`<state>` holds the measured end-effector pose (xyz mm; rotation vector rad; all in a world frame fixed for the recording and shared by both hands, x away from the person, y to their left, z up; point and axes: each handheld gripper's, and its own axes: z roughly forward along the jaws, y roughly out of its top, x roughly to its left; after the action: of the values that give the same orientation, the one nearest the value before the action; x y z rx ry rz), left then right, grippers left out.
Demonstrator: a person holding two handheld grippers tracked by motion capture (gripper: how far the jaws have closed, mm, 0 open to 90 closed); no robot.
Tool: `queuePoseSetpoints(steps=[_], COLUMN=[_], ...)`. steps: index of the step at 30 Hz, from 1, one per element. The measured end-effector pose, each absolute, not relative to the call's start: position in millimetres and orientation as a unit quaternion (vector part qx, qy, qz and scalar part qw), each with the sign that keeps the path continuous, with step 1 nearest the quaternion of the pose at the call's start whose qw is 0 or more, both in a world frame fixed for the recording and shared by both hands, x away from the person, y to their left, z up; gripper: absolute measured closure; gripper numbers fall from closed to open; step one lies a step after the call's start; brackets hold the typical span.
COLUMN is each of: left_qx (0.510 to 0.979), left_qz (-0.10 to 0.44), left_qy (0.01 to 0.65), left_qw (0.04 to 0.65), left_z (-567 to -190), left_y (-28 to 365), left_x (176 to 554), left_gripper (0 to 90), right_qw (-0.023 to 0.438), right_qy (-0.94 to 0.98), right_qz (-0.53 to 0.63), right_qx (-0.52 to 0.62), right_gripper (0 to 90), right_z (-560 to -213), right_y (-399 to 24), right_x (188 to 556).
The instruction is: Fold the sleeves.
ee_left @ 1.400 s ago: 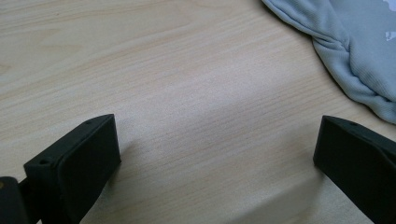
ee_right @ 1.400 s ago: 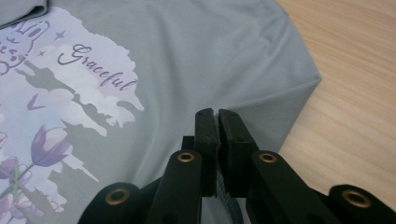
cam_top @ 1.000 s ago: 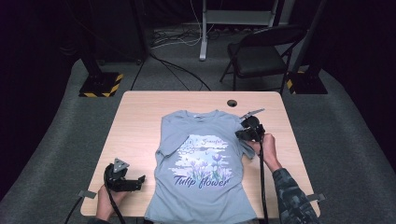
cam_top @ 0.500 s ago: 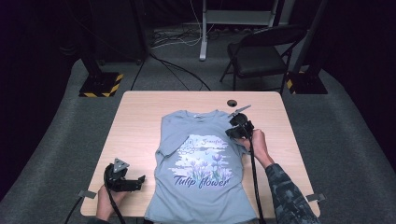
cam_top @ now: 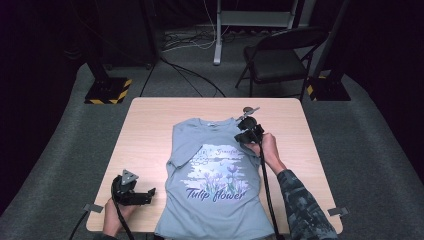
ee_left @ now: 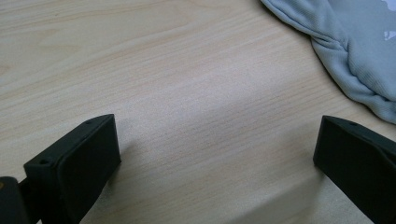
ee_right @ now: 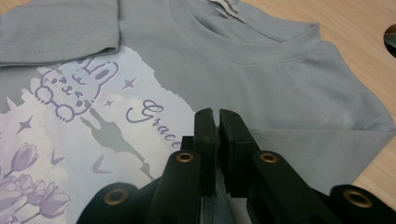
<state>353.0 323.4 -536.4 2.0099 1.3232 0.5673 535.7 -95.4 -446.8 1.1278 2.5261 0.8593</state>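
A grey-blue T-shirt [cam_top: 215, 175] with a purple tulip print lies face up on the wooden table [cam_top: 150, 125], collar at the far side. My right gripper [cam_top: 241, 136] hovers over its upper right part, near the collar. In the right gripper view the right gripper [ee_right: 218, 116] has its jaws pressed together, a strip of the shirt's [ee_right: 280, 79] right sleeve pinched low between them; the sleeve is folded inward. My left gripper [cam_top: 145, 196] rests on the table left of the hem. Seen from the left gripper view, the left gripper [ee_left: 217, 135] is open over bare wood, the shirt edge [ee_left: 359, 56] beyond it.
A small dark round object [ee_right: 391, 39] lies on the table just past the shirt's right shoulder. Behind the table stand a folding chair [cam_top: 282, 55] and two posts with striped bases [cam_top: 107, 90]. Tape marks [cam_top: 335, 211] sit near the front corners.
My right gripper has moved left and slightly away, from the shirt's right edge to over its chest near the collar, jaws still shut. The left gripper has stayed put.
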Motion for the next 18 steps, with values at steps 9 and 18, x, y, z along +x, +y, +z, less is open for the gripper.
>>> queuePoseSetpoints(steps=[9, 18], left_qx=[0.768, 0.771], left_qz=[0.216, 0.216], left_qy=[0.505, 0.502], left_qw=[0.329, 0.328], left_z=[-536, -536], left_y=[323, 324], left_x=[353, 353], left_gripper=[0.0, 0.0], right_qw=[0.116, 0.106], right_qy=[0.869, 0.871], right_qz=[0.295, 0.298], right_qx=[0.381, 0.376], right_gripper=[86.3, 82.1], right_z=[-449, -453], right_y=[-79, -70], right_x=[543, 546])
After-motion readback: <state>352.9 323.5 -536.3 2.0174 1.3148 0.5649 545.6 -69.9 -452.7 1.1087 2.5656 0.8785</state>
